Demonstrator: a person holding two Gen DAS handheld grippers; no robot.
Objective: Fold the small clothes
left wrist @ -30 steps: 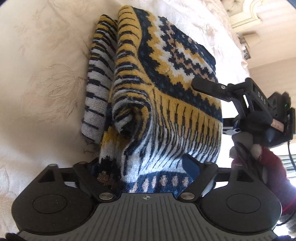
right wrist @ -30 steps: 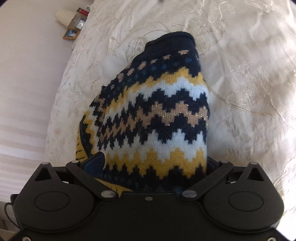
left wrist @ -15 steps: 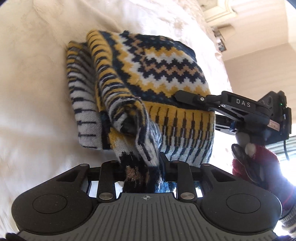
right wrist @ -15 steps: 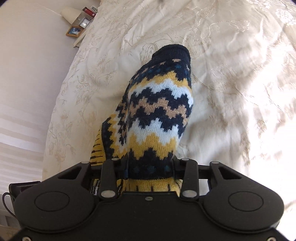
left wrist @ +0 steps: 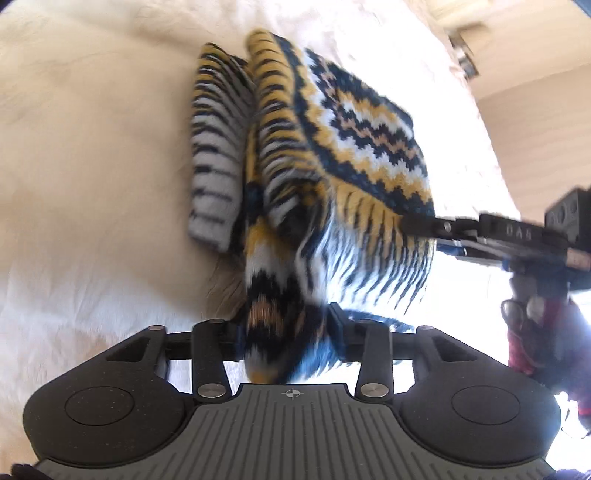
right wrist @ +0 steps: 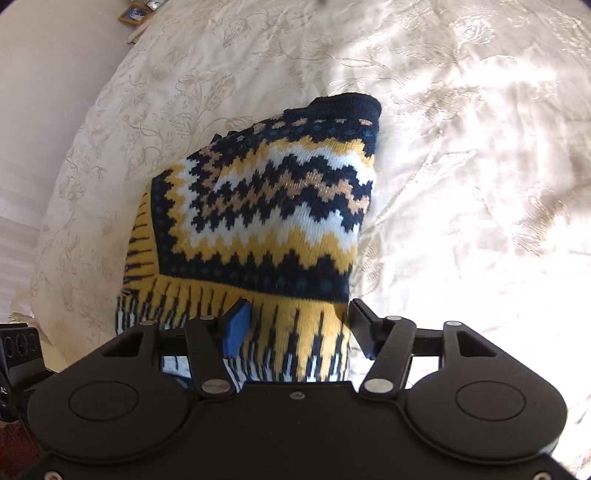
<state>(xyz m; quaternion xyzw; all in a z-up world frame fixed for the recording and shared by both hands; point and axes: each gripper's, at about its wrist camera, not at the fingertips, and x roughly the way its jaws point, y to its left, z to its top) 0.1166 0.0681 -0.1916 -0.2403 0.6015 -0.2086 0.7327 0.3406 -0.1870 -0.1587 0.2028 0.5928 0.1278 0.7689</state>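
A small knitted sweater in navy, yellow and white zigzags lies folded in layers on a cream bedspread. My left gripper is shut on a bunched part of its near edge; this view is blurred. From the right, my right gripper reaches in at the striped hem. In the right wrist view the sweater lies flat ahead. There my right gripper stands partly open, its fingers on either side of the yellow striped hem and not pinching it.
The embroidered bedspread spreads out on all sides, sunlit at the right. Its edge and a pale wall show at the left of the right wrist view, with a small framed picture beyond. A hand in a red sleeve holds the right gripper.
One second ago both grippers were open, then both shut on the sweater. Now the right fingers have parted and the cloth lies flatter; the left is still shut and has moved.
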